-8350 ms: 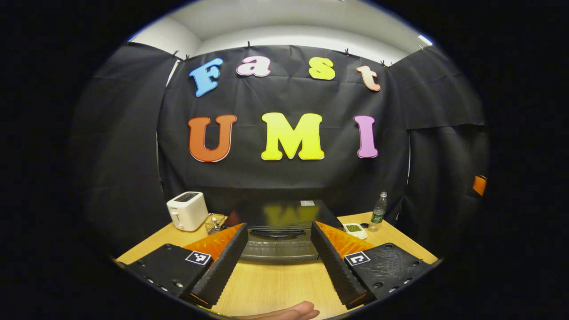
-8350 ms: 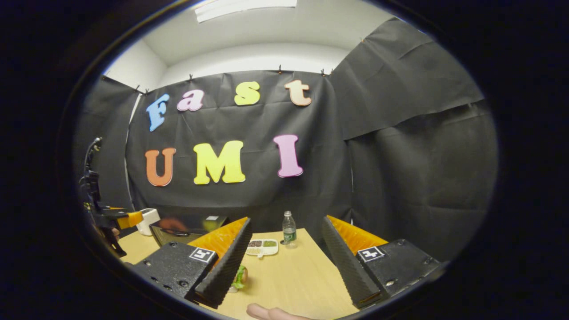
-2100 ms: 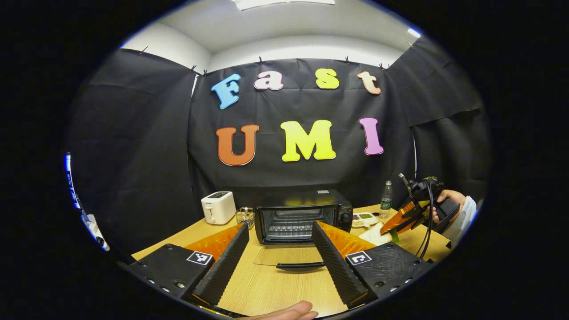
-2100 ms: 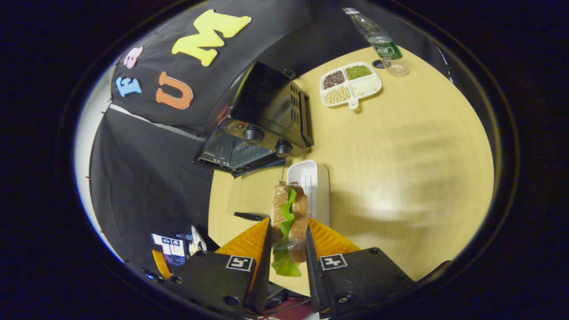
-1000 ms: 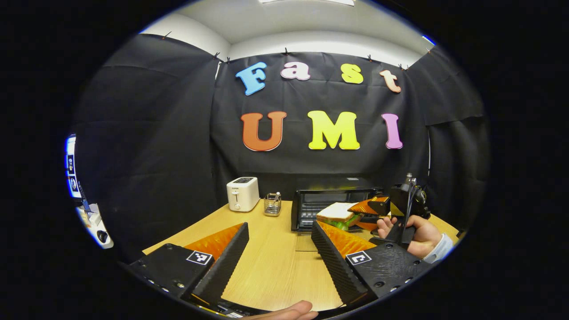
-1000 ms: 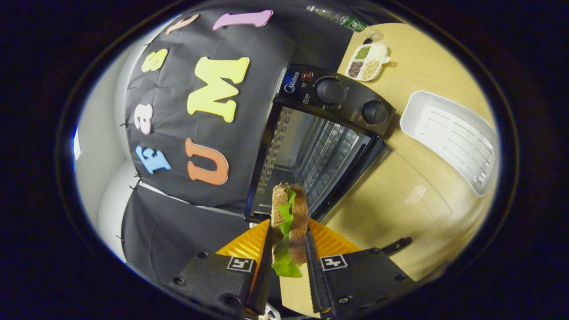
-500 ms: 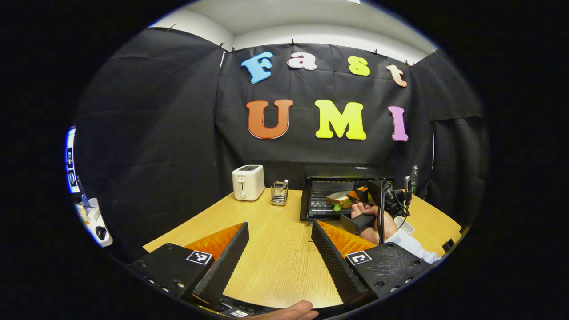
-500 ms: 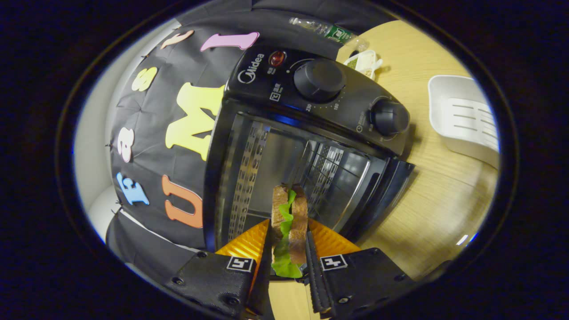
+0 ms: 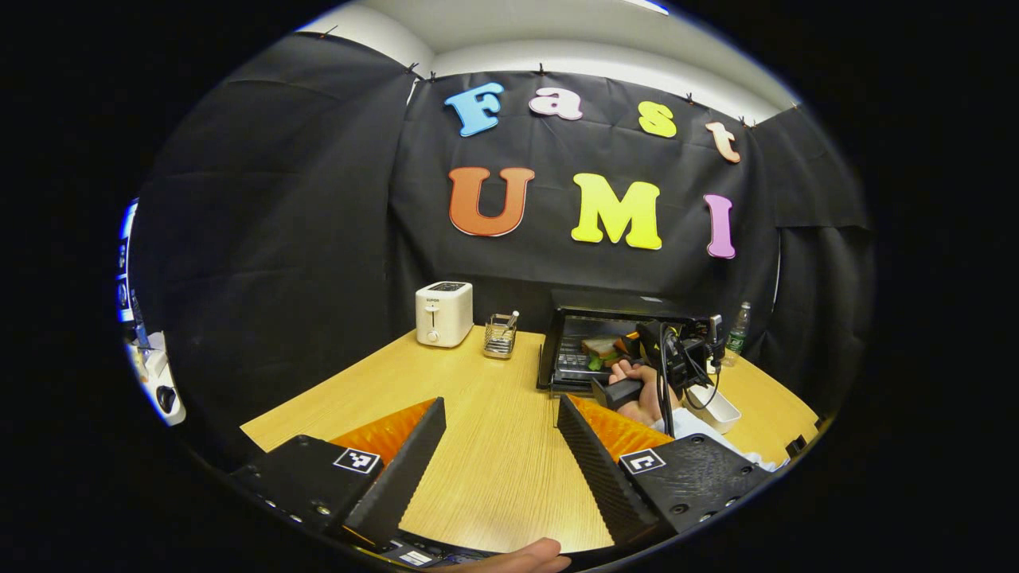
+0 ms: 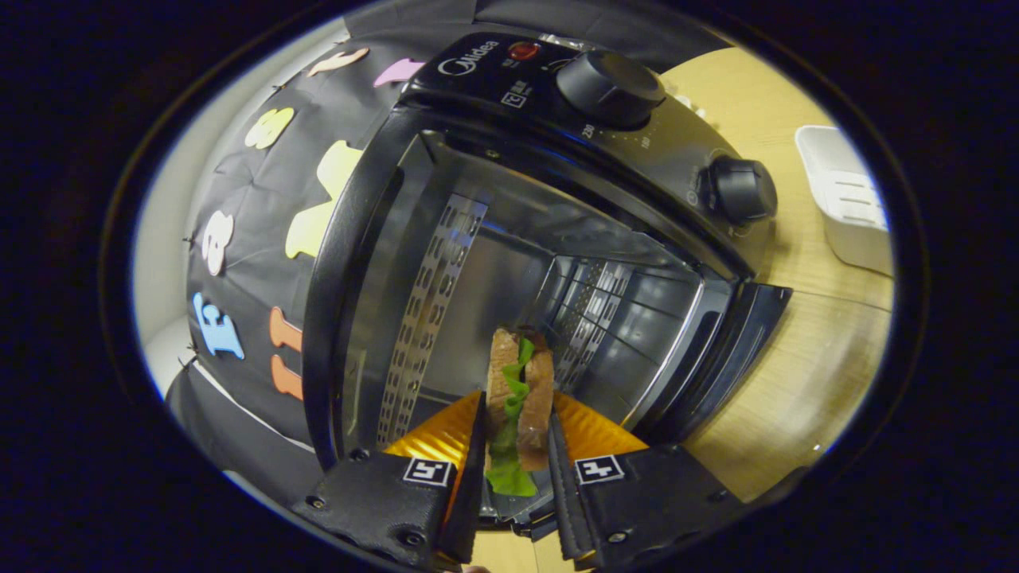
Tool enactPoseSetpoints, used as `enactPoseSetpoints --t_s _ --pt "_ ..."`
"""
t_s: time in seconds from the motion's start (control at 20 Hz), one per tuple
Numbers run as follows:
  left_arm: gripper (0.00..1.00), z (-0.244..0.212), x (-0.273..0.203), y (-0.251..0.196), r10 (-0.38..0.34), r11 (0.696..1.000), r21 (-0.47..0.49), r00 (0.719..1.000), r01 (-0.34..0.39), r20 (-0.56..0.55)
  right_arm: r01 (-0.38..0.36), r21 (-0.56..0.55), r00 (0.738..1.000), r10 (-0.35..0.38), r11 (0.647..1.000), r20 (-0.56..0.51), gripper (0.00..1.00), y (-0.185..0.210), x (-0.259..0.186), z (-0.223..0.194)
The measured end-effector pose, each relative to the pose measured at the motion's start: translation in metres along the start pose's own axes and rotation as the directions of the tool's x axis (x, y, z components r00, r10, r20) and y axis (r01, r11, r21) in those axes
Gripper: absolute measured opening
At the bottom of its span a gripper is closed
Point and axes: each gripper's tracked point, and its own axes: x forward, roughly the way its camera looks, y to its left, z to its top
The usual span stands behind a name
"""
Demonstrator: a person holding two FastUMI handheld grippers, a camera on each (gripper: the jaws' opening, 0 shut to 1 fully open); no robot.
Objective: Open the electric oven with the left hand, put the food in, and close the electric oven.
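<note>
A black electric oven point(image 9: 613, 338) stands at the back of the wooden table with its door point(image 10: 716, 366) folded down. In the right gripper view my right gripper point(image 10: 516, 414) is shut on a sandwich point(image 10: 517, 398) of brown bread and green lettuce, held on edge at the mouth of the oven point(image 10: 509, 263), with the wire rack point(image 10: 589, 318) just beyond it. The left gripper view shows the same sandwich point(image 9: 599, 348) entering the oven, carried by a hand point(image 9: 637, 390). My left gripper point(image 9: 500, 430) hangs open over the near table, well back from the oven.
A white toaster point(image 9: 443, 313) and a small wire basket point(image 9: 500, 337) stand left of the oven. A white tray point(image 10: 848, 207) lies right of the oven, seen as a white tray point(image 9: 712, 407) in the left gripper view, with a bottle point(image 9: 739, 326) behind.
The right gripper has carried the sandwich forward into the oven's mouth. My left gripper has pulled back and swung left, still open.
</note>
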Motion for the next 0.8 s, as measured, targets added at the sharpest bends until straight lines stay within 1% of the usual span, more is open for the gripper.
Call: enactPoseSetpoints --t_s 0.1,0.15,0.2,0.25,0.3,0.35,0.4,0.45,0.5,0.55,0.6,0.65,0.7,0.75,0.8 --pt "0.93 0.000 0.001 -0.001 -0.001 1.000 0.000 1.000 0.001 -0.002 0.016 -0.035 1.000 -0.016 0.999 -0.013 0.40 0.000 -0.001 -0.002" --pt "0.93 0.001 -0.001 -0.002 -0.002 1.000 0.002 1.000 0.002 0.001 0.020 -0.074 0.999 -0.022 0.997 -0.028 0.41 0.001 -0.002 -0.004" --pt "0.93 0.002 -0.002 -0.003 -0.003 1.000 0.002 1.000 0.003 0.004 0.031 -0.118 0.999 -0.035 0.993 -0.036 0.46 0.000 -0.004 -0.004" --pt "0.93 0.003 -0.002 -0.005 -0.005 1.000 0.004 1.000 0.005 0.011 0.037 -0.151 0.998 -0.043 0.988 -0.036 0.48 0.000 -0.006 -0.003" --pt "0.93 0.005 -0.003 -0.008 -0.013 1.000 0.005 1.000 0.013 0.020 0.046 -0.185 0.998 -0.052 0.982 -0.031 0.55 0.001 -0.007 -0.002" --pt "0.93 0.005 -0.003 -0.013 -0.025 1.000 0.007 0.999 0.025 0.020 0.057 -0.225 0.998 -0.065 0.973 -0.025 0.60 0.000 -0.010 0.000" --pt "0.93 0.006 -0.005 -0.017 -0.036 0.999 0.013 0.999 0.036 0.023 0.078 -0.264 0.997 -0.083 0.961 -0.004 0.69 -0.001 -0.012 0.005" --pt "0.93 0.007 -0.007 -0.021 -0.044 0.999 0.022 0.999 0.043 0.027 0.081 -0.313 0.997 -0.083 0.946 0.007 0.71 0.001 -0.015 0.008" --pt "0.93 0.009 -0.008 -0.025 -0.052 0.998 0.032 0.998 0.051 0.031 0.085 -0.364 0.996 -0.084 0.927 0.021 0.86 0.003 -0.015 0.011" --pt "0.93 0.010 -0.011 -0.028 -0.058 0.997 0.042 0.998 0.057 0.034 0.098 -0.425 0.995 -0.098 0.900 0.022 1.00 0.003 -0.017 0.012" --pt "0.93 0.011 -0.012 -0.031 -0.064 0.997 0.048 0.997 0.062 0.037 0.097 -0.479 0.995 -0.099 0.873 0.020 1.00 0.002 -0.017 0.010" --pt "0.93 0.011 -0.014 -0.034 -0.069 0.996 0.050 0.997 0.067 0.038 0.083 -0.526 0.996 -0.087 0.846 0.018 0.95 0.005 -0.016 0.008" --pt "0.93 0.011 -0.015 -0.036 -0.072 0.996 0.052 0.997 0.070 0.037 0.071 -0.579 0.997 -0.075 0.812 0.018 0.96 0.008 -0.018 0.007" --pt "0.93 0.010 -0.015 -0.036 -0.073 0.996 0.053 0.997 0.071 0.035 0.065 -0.640 0.997 -0.070 0.766 0.019 0.95 0.010 -0.018 0.006" --pt "0.93 0.010 -0.015 -0.036 -0.070 0.996 0.053 0.997 0.068 0.033 0.060 -0.707 0.998 -0.066 0.704 0.019 0.94 0.011 -0.017 0.006"
